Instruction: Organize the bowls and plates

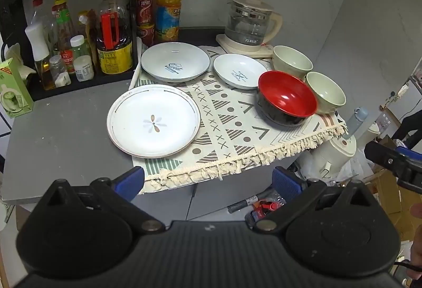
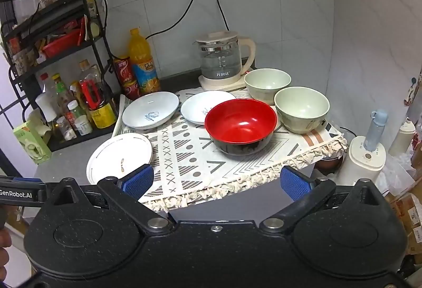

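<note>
Small plate (image 2: 208, 107) half-hidden behind red bowl (image 2: 241, 127) (print obscured).

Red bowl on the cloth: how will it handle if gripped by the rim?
The red bowl looks glossy, so pads may slip. It seems like light lacquered plastic, likely stiff. Its narrow black base could let it tip if pushed high.
</note>
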### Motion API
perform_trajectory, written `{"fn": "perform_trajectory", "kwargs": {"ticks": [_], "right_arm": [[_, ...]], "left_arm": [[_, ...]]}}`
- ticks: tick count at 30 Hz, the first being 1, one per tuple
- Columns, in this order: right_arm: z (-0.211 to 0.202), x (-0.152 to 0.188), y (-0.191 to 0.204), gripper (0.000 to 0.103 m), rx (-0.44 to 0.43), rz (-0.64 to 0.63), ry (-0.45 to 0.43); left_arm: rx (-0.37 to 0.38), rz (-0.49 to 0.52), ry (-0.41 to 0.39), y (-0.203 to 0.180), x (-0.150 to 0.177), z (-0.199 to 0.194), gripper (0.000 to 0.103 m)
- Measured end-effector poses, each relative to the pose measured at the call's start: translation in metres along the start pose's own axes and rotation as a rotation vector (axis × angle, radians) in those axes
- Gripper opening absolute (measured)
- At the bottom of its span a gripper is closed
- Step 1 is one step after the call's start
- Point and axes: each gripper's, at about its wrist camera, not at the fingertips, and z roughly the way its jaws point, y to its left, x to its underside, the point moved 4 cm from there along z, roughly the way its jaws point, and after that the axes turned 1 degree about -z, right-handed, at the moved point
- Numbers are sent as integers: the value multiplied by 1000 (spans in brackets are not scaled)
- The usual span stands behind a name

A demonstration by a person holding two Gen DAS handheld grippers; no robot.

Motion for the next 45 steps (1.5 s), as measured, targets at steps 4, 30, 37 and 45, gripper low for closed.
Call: {"fn": "perform_trajectory", "kwargs": {"ticks": [4, 30, 37, 45], "right_arm": [[0, 0, -2, 103, -12, 7, -14], [-16, 4, -11, 103, -44, -16, 2], [-16, 6, -17, 103, -41, -9, -3], [-16, 5, -19, 103, -35, -4, 8]], "left_arm": [[3, 15, -8, -5, 5, 0, 102], [19, -4, 25, -13, 4, -7, 102], [16, 4, 21, -14, 3, -8, 102], [14, 6, 23, -20, 3, -7, 102]]}}
